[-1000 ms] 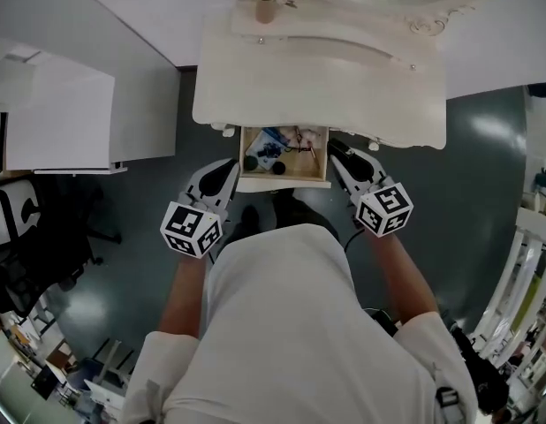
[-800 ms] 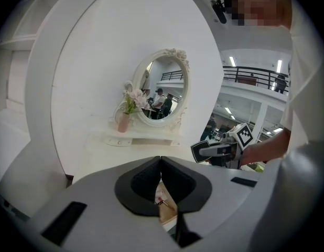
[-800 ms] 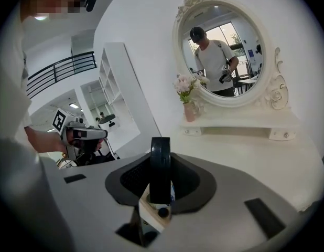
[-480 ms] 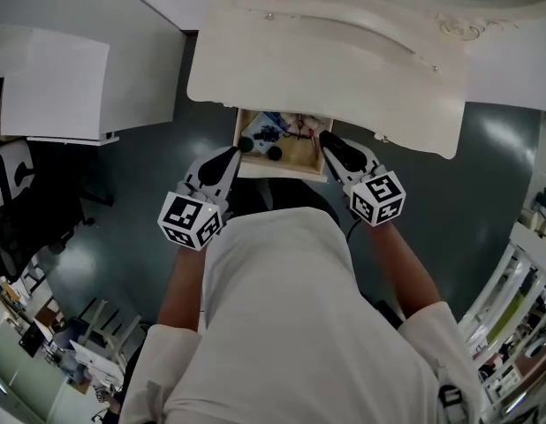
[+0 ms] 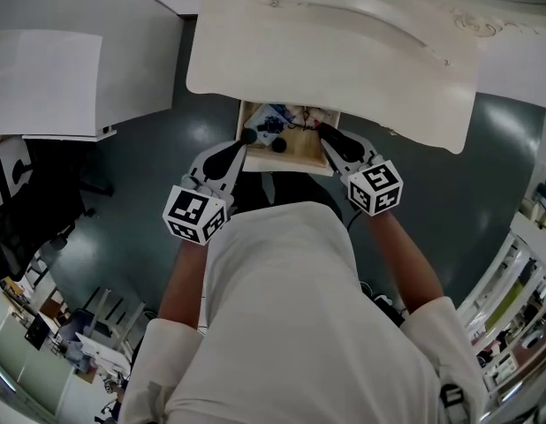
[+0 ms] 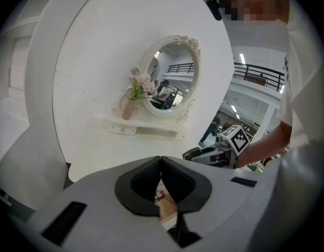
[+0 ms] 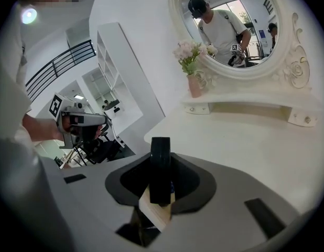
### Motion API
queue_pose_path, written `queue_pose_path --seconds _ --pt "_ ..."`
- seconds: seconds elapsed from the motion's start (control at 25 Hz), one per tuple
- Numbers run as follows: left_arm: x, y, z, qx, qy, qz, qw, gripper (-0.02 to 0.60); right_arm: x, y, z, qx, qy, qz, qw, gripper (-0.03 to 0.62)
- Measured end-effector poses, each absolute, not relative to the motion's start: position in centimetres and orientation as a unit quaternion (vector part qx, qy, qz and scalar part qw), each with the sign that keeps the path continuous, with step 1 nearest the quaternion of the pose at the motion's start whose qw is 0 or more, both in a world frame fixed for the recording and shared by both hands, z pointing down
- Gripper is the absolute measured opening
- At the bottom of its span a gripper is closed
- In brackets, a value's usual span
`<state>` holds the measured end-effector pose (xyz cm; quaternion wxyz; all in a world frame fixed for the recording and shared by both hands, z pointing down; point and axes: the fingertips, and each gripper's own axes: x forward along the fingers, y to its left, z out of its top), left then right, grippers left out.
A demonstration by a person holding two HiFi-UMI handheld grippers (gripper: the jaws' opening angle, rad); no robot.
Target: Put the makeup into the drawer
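Right gripper [image 7: 161, 181]: jaws pinch a black round makeup case [image 7: 160, 156], held upright on its edge; left gripper [image 6: 161, 164]: jaws pressed together, nothing between them; head view: right tips over the right side of the open drawer [image 5: 286, 161], left tips at its left front corner; small items [image 5: 275, 129] lie inside; drawer sits under the white dressing table [image 5: 344, 51].

Open drawer [image 5: 301, 154] sticking out beneath the desk [image 5: 344, 51] front edge, makeup items [image 5: 271, 124] lying inside it, left claw [image 5: 241, 143] hovering at the drawer's front left corner, right claw [image 5: 324, 132] hanging over the drawer's right side and carrying a round compact [image 7: 160, 164], mirror [image 7: 235, 25] and flower vase [image 7: 194, 85] standing behind the drawer at the desk's back.
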<state>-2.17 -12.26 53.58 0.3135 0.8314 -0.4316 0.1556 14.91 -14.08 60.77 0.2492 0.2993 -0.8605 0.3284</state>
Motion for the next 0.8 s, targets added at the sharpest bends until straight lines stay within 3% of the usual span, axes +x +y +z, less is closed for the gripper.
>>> queue_pose_path --seconds 0.8 --pt "-2.8 -10.8 58.7 0.839 -0.377 0.178 0.349 0.017 10.5 -10.1 69.8 0.269 -0.832 0.348 0.338 0.11"
